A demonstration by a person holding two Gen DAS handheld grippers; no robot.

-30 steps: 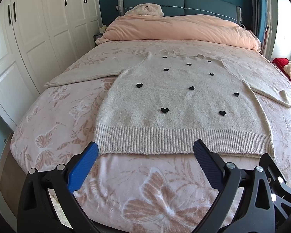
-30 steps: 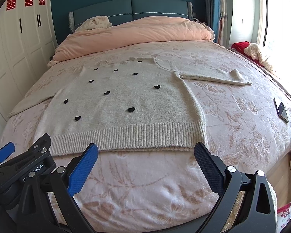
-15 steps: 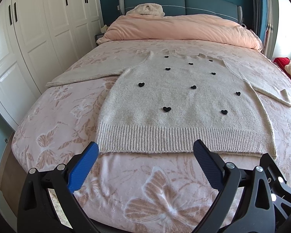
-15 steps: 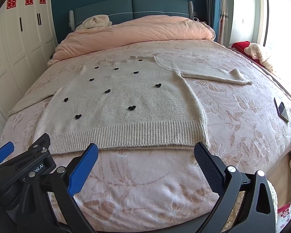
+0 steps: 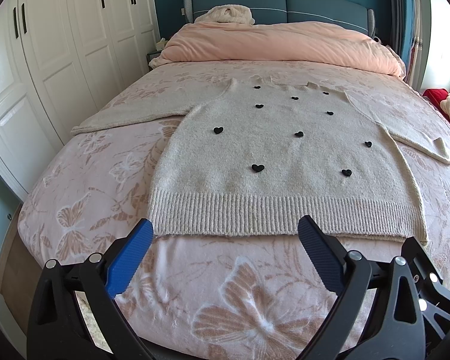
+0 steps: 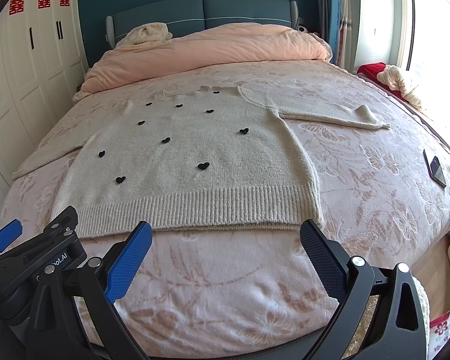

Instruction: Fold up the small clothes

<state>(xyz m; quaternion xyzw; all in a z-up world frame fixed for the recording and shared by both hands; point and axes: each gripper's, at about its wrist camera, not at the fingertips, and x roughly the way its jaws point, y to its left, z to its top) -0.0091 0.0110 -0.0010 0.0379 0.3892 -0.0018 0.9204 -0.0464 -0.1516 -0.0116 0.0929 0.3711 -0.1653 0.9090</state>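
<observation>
A beige knit sweater (image 5: 282, 150) with small black hearts lies flat on the pink bed, sleeves spread out to both sides, ribbed hem toward me. It also shows in the right wrist view (image 6: 189, 156). My left gripper (image 5: 225, 234) is open and empty, hovering just short of the hem near its left part. My right gripper (image 6: 225, 237) is open and empty, just short of the hem near its right corner. The left gripper's body (image 6: 30, 255) shows at the lower left of the right wrist view.
A folded pink duvet (image 5: 279, 45) lies at the head of the bed, with a cream bundle (image 5: 229, 15) on it. White wardrobe doors (image 5: 45, 60) stand to the left. A phone (image 6: 435, 168) lies on the bed's right edge. Red and cream cloth (image 6: 396, 81) sits by the window.
Both grippers have eased slightly forward toward the sweater's hem; the sweater has not moved and both stay open.
</observation>
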